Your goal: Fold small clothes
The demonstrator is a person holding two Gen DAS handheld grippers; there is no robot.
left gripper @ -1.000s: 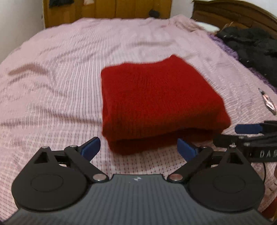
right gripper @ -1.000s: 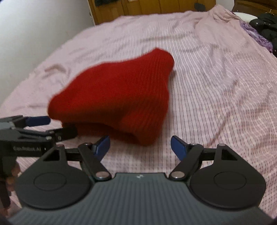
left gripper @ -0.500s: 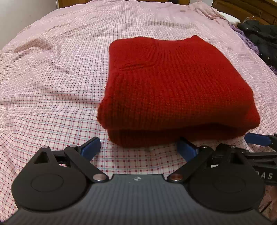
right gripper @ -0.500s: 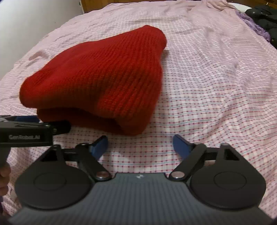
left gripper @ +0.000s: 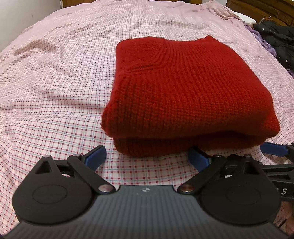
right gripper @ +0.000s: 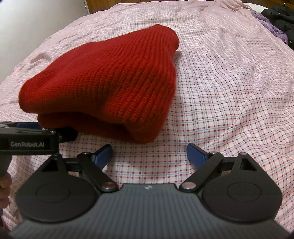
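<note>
A red knit sweater lies folded in a thick stack on the pink checked bedsheet. My left gripper is open, low over the sheet, with the sweater's near edge right at the line between its blue pads, which do not press it. The right gripper has its jaws opening, with only sheet between them; the sweater's near right corner lies just ahead. In the right wrist view the left gripper reaches in under the sweater's left edge. A blue right fingertip shows beside the stack in the left wrist view.
Dark clothes and a purple cloth are piled at the bed's far right. A wooden headboard stands behind them. A white wall runs along the left. A hand grips the left tool. Wrinkled sheet stretches right of the sweater.
Both grippers have sunk toward the bed and closer to the sweater, which now fills more of each view. The right jaws stand a little wider.
</note>
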